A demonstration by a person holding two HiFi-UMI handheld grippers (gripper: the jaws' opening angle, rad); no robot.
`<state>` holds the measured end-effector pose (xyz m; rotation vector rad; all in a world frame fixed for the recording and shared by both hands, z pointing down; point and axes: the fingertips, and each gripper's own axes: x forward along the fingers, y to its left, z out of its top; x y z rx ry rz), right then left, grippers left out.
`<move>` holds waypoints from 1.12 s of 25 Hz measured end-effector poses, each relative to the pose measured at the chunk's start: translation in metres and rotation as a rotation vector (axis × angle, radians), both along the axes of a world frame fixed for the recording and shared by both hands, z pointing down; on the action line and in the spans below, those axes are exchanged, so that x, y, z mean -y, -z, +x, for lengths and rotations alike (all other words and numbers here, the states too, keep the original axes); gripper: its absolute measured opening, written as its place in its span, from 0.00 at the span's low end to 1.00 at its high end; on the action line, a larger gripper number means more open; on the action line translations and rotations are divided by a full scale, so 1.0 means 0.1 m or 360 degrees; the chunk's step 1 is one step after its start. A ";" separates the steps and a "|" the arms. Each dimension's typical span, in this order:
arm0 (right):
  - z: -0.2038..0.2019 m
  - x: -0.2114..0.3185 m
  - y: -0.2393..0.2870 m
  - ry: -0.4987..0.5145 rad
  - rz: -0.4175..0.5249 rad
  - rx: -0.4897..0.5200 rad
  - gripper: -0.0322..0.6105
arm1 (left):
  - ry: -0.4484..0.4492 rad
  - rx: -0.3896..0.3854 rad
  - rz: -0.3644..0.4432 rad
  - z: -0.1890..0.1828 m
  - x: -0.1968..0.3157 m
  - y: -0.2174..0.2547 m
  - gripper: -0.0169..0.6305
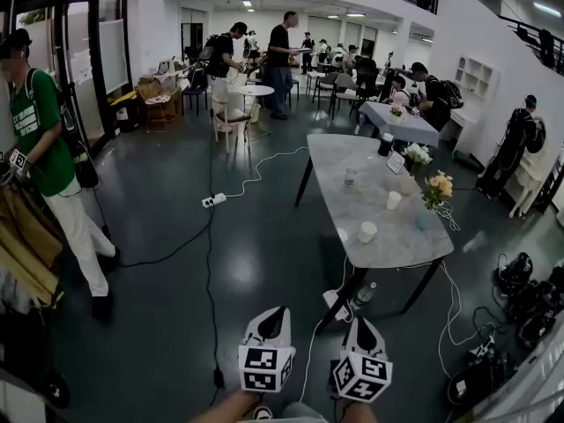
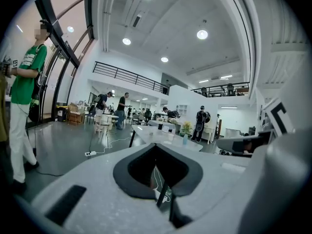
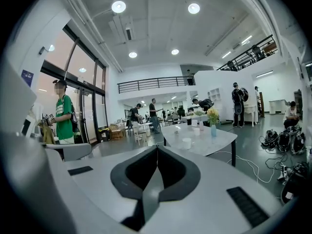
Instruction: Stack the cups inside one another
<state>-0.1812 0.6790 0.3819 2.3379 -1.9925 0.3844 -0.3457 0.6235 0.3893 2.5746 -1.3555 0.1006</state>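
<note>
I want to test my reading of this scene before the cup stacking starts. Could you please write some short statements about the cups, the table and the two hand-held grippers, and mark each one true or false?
1. The cups are already stacked inside one another. False: a white cup and a second white cup stand apart on the table.
2. The left hand-held gripper and the right hand-held gripper both have their jaws together, and neither holds anything. True.
3. A person in a green shirt stands at the left of the head view. True.
4. The yellow flowers lie tipped over on the floor. False: they stand upright on the table.
</note>
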 end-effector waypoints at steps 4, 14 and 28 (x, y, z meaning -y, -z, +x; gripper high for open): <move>0.05 0.16 -0.07 -0.0026 -0.0038 0.0005 0.06 | 0.0008 0.0008 -0.0015 -0.04 0.17 -0.05 0.02; 0.24 1.10 -0.33 -0.0028 -0.0069 0.0065 0.06 | 0.0016 0.0096 -0.0014 0.04 1.01 -0.27 0.02; 0.98 2.76 -0.24 -0.0037 -0.0066 0.0085 0.06 | -0.0019 0.0140 0.0002 0.82 2.72 -0.13 0.02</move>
